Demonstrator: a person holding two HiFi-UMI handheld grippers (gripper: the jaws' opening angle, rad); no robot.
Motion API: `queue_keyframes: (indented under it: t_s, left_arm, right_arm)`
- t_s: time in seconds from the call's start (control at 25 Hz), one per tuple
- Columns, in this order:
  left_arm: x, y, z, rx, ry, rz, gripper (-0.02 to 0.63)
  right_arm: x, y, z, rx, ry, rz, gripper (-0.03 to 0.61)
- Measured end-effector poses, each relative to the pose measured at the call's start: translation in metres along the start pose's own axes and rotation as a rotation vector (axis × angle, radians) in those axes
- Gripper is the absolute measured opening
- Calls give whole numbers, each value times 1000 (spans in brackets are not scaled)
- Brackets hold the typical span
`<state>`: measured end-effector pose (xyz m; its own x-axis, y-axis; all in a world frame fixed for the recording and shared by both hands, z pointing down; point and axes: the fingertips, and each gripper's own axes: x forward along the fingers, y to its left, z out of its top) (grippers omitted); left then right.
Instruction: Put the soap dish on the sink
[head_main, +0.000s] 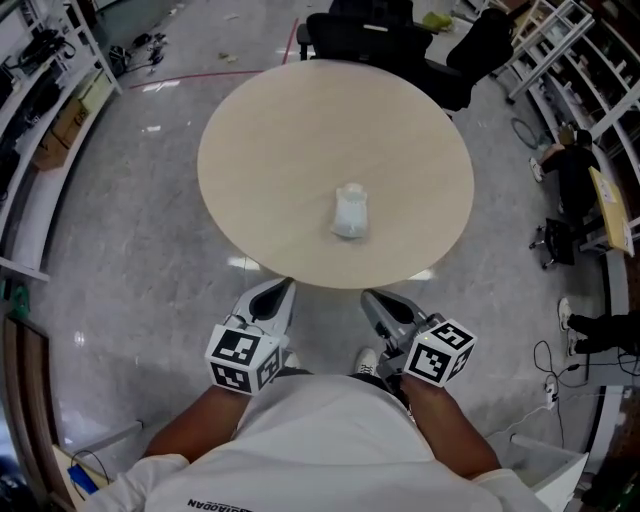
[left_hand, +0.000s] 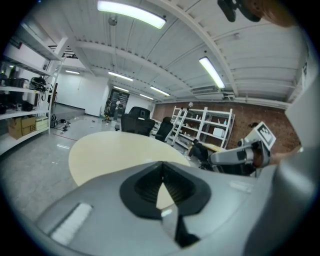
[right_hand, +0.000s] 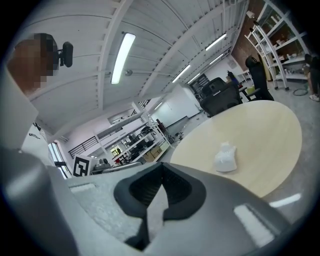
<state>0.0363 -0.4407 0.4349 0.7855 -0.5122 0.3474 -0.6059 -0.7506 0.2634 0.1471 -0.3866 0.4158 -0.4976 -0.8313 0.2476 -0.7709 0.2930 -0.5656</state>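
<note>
Clenched on nothing: left gripper (head_main: 280, 288) and right gripper (head_main: 372, 298), jaws closed tip to tip, side by side at the near edge of the round table (head_main: 290, 140), pointing toward it. Farther out, on the tabletop's near half, well apart from both: white soap dish (head_main: 350, 211). Beyond the table, black chairs (head_main: 370, 35) and shelves (head_main: 565, 45).

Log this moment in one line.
left hand-held gripper: shut, empty | right hand-held gripper: shut, empty | white object: on round table, untouched
</note>
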Motion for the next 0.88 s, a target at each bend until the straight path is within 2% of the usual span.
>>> queue_keyframes:
  t_s: [0.36,0.64,0.88]
  left_arm:
    - [19,-35,17,17,-40,22,8]
    - [19,-47,16,50,-30,23,8]
    - [12,-48,13,65,-14,16,8]
  right_arm:
    - [-28,-17,22,-41,-6,37,2]
    - [-39,-35,9,8,-16,24,2]
    - [-42,-27,0,13,-31,25,2]
